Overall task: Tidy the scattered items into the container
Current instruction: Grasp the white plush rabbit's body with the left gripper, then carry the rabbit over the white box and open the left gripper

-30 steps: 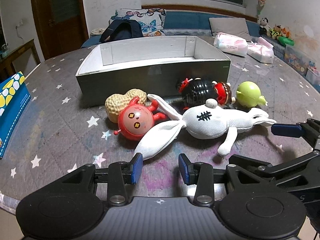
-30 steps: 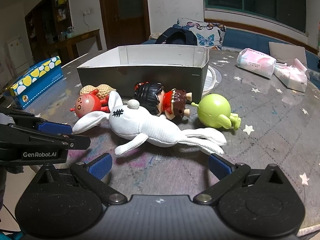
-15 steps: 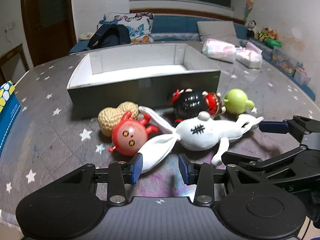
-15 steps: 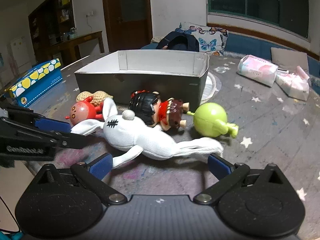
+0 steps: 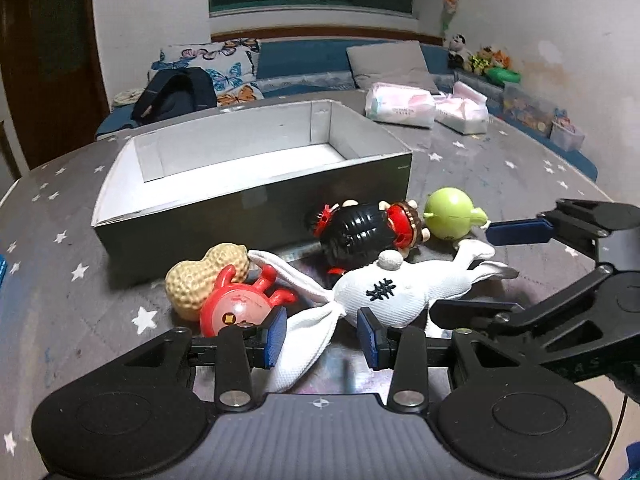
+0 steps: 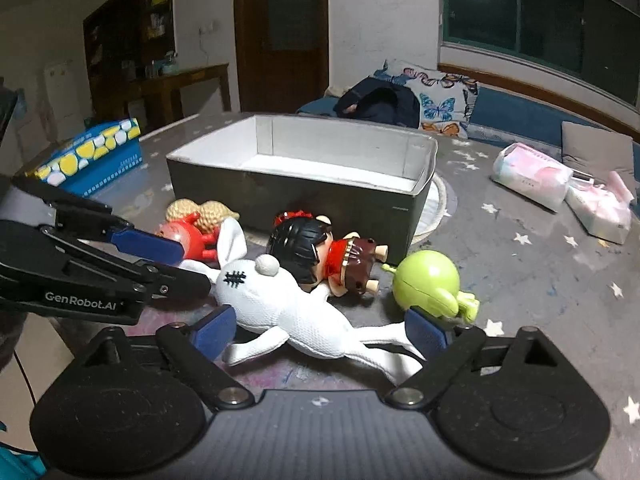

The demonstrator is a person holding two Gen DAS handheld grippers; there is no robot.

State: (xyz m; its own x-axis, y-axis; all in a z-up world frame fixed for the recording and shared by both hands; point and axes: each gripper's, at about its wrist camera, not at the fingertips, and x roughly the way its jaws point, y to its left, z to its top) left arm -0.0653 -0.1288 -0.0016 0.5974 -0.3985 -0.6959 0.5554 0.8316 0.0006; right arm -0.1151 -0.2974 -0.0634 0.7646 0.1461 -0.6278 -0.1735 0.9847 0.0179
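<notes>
Nearest the cameras, the left hand-held gripper [image 5: 322,338] stands with its blue pads narrowly parted around one long ear of the white cloth rabbit with a black stitched mark [image 5: 384,294], not visibly pinching it. The right hand-held gripper [image 6: 320,330] is spread wide, its pads on either side of the rabbit's hind end and legs, apart from the cloth. The rabbit lies flat on the grey star-patterned counter [image 6: 560,264], in front of the box and outside it. Against the rabbit's ears sits a round red plastic figure with small arms [image 5: 236,310], touching a tan peanut-shaped toy [image 5: 200,280] just behind it. Behind the rabbit's back a black-haired doll in a red and brown dress [image 6: 320,254] lies on its side, and beside the doll, near the rabbit's legs, rests a lime-green round toy [image 6: 428,282]. Beyond the rabbit and these toys stands the open grey rectangular cardboard box with a white inside [image 5: 256,208], holding nothing that shows.
</notes>
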